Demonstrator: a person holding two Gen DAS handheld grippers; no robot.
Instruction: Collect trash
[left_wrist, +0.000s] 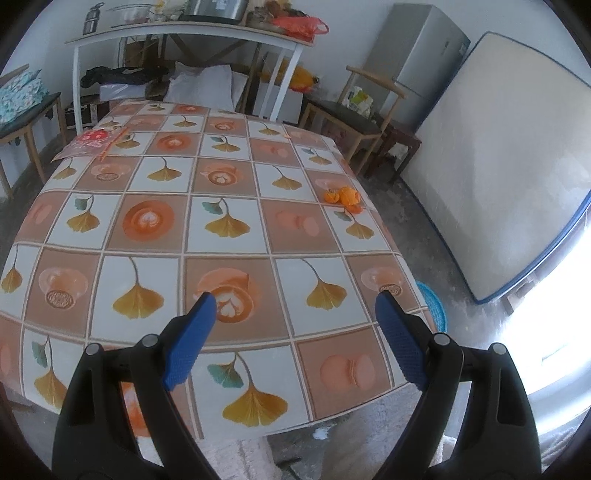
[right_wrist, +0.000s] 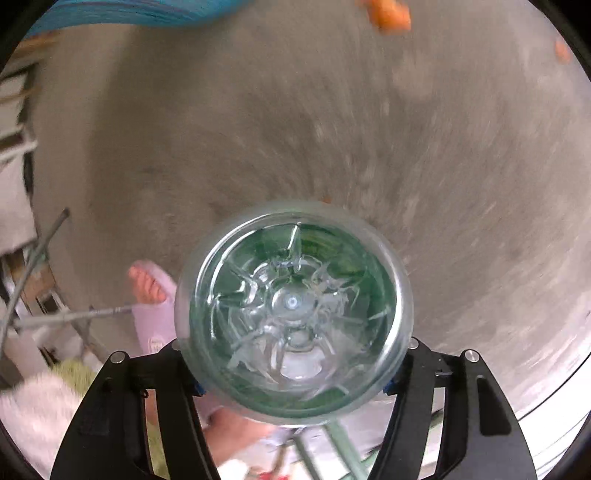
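Right wrist view: right gripper (right_wrist: 293, 369) clamps a clear plastic bottle (right_wrist: 293, 310) above the floor (right_wrist: 258, 129) | left gripper (left_wrist: 295, 332) gapes empty over the table (left_wrist: 229, 192) | step: carrying bottle | next: blue bin (left_wrist: 436, 306), then orange peel (left_wrist: 343, 195).

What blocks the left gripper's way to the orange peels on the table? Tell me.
Nothing visible does. The left gripper hangs open over the near edge of the table, and only bare patterned cloth lies between it and the orange peels near the right edge.
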